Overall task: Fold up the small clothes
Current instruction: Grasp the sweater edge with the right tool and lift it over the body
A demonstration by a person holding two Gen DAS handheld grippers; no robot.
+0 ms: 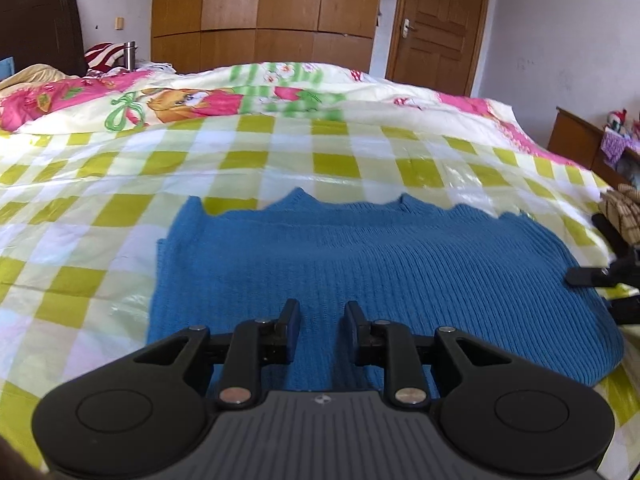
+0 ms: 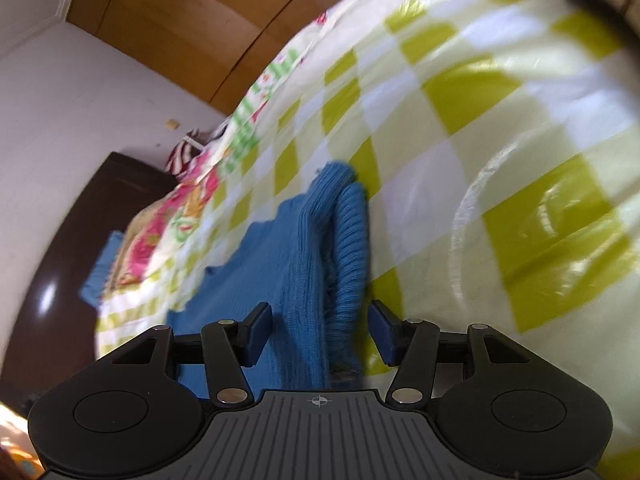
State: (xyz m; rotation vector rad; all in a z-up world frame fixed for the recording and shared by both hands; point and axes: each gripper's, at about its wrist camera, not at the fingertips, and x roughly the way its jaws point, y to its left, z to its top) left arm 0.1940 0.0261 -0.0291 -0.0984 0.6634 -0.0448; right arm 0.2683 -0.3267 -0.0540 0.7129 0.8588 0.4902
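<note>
A blue ribbed knit sweater (image 1: 360,264) lies flat on the checked bed cover, partly folded. My left gripper (image 1: 322,312) hovers over its near middle, jaws open and empty. In the right wrist view the camera is rolled sideways; the sweater's folded edge (image 2: 316,248) runs between the open jaws of my right gripper (image 2: 320,320), which are apart and not closed on it. The right gripper's fingers (image 1: 588,276) show at the sweater's right edge in the left wrist view.
A yellow-green checked plastic sheet (image 1: 248,160) covers the bed. A pink cartoon quilt (image 1: 192,100) lies behind it. A wardrobe (image 1: 264,12) and a door (image 1: 440,24) stand at the back. A dark headboard (image 1: 40,28) is at left, and a wooden bedside unit (image 1: 576,136) at right.
</note>
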